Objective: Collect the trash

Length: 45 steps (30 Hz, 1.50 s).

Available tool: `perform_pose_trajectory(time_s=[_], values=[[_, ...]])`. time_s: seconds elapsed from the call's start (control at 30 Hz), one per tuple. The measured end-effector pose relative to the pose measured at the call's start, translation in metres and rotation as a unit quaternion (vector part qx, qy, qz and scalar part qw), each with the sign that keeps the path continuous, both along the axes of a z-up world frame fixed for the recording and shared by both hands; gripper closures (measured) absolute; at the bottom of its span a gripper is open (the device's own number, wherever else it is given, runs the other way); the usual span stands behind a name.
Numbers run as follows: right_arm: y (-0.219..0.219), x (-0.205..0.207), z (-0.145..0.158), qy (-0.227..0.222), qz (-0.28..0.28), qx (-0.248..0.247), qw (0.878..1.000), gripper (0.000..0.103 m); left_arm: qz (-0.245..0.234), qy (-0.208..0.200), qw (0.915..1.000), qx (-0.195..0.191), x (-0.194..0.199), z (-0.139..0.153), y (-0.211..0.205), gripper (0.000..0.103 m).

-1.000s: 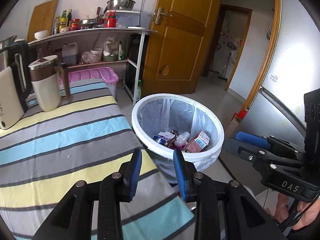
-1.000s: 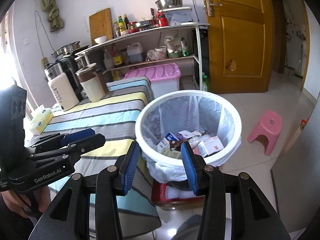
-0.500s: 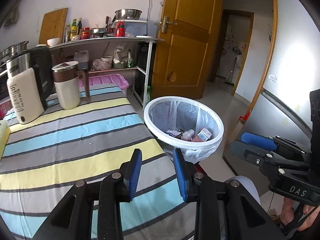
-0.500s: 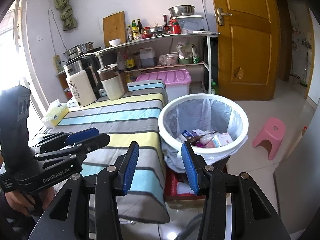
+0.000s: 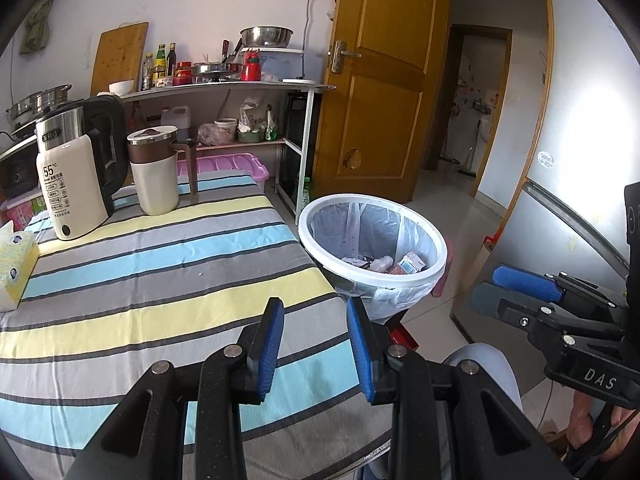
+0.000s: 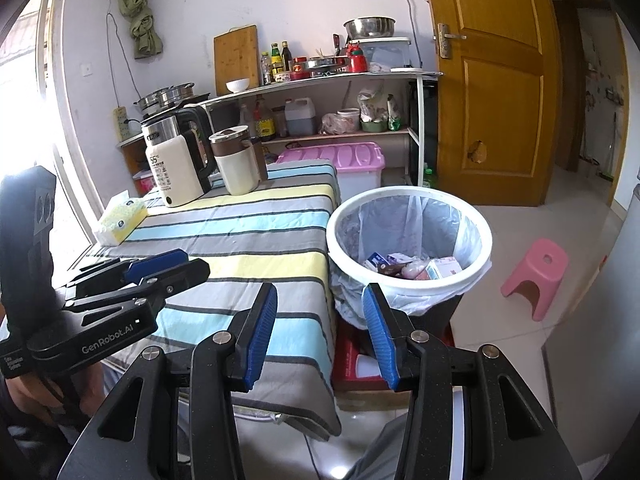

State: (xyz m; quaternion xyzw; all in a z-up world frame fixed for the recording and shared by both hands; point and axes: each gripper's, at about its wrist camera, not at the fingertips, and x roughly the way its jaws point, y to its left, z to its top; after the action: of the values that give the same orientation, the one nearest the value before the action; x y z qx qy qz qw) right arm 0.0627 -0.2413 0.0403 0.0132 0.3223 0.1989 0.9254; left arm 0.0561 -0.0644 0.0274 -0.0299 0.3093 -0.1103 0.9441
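A white trash bin (image 5: pixel 436 270) lined with a clear bag stands beside the table's right edge; it also shows in the right wrist view (image 6: pixel 486 240). Inside lie cartons and wrappers (image 6: pixel 416 267), seen too in the left wrist view (image 5: pixel 394 265). My left gripper (image 5: pixel 315 344) is open and empty above the striped tablecloth (image 5: pixel 160 280), short of the bin. My right gripper (image 6: pixel 320 334) is open and empty, low at the table's near corner, short of the bin. Each gripper shows in the other's view: the left (image 6: pixel 160 266), the right (image 5: pixel 520 284).
A cream kettle (image 5: pixel 74 184), a lidded cream jug (image 5: pixel 156 170) and a tissue pack (image 5: pixel 14 268) stand on the table's far left. A pink stool (image 6: pixel 538 274) is on the floor right of the bin. A shelf rack (image 6: pixel 340 92), pink storage box (image 6: pixel 344 164) and wooden door (image 6: pixel 492 80) are behind.
Both grippers have pulled back and up from the bin, which now looks smaller and farther. More of the table has come into view. Both grippers stay open and empty.
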Motion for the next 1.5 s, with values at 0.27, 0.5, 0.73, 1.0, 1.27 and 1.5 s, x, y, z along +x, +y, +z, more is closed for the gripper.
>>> perform_pose_trajectory(time_s=[0.27,0.5,0.73,1.0,1.27,1.5], values=[[-0.0020,-0.0009,0.0004,0.000,-0.002,0.000,1.000,0.057,0.000,0.000,1.0000,0.001,-0.0008,-0.0004,-0.0009,0.070],[-0.0035,-0.0002,0.0001,0.001,-0.003,0.000,1.000,0.057,0.001,0.000,1.0000,0.003,-0.0017,0.0004,-0.0017,0.070],[-0.0037,0.0002,-0.0004,0.002,-0.004,0.000,1.000,0.057,0.000,0.002,1.0000,0.005,-0.0028,0.0011,-0.0025,0.070],[-0.0035,0.0003,-0.0002,0.002,-0.004,-0.001,1.000,0.057,0.000,0.004,1.0000,0.007,-0.0004,-0.0002,-0.0003,0.070],[-0.0031,0.0011,-0.0012,0.001,-0.004,-0.001,1.000,0.057,0.001,0.002,0.9999,0.010,-0.0004,-0.0002,0.0000,0.070],[-0.0028,0.0016,-0.0014,0.001,-0.004,-0.001,1.000,0.057,0.005,0.002,0.9999,0.012,-0.0005,-0.0009,0.0033,0.070]])
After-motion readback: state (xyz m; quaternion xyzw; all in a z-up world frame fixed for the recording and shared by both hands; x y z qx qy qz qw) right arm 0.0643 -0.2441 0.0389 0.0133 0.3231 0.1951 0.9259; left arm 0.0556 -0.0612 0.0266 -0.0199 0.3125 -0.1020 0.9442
